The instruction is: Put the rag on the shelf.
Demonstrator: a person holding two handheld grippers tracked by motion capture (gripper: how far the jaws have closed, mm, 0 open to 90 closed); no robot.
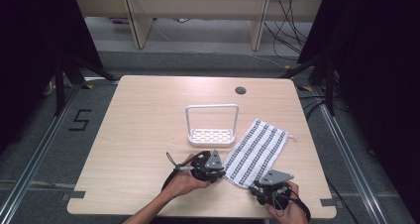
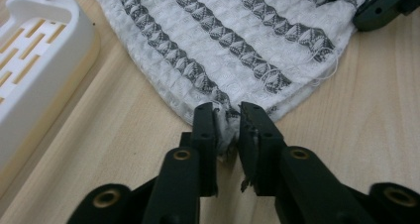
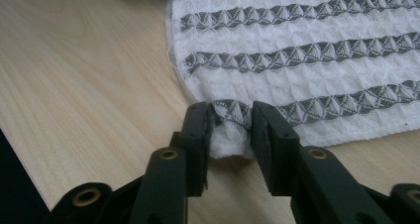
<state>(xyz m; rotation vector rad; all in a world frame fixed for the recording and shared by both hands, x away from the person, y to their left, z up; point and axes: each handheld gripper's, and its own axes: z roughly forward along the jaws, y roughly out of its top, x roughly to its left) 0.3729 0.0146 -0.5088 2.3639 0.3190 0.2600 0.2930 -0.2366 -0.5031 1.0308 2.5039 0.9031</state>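
Your left hand-held gripper [image 2: 229, 116] pinches one near corner of the striped cloth [image 1: 257, 149]; the fabric bunches between its pads. Your right hand-held gripper [image 3: 232, 116] pinches the other near corner, with a white fold squeezed between the jaws. The cloth lies flat on the counter [image 1: 138, 135], near its front-right edge, running diagonal away from you. Just left of the cloth stands a white rack [image 1: 212, 135] w/ slotted base and tall loop handle; its tray part holds nothing. Rack and cloth are apart, not touching.
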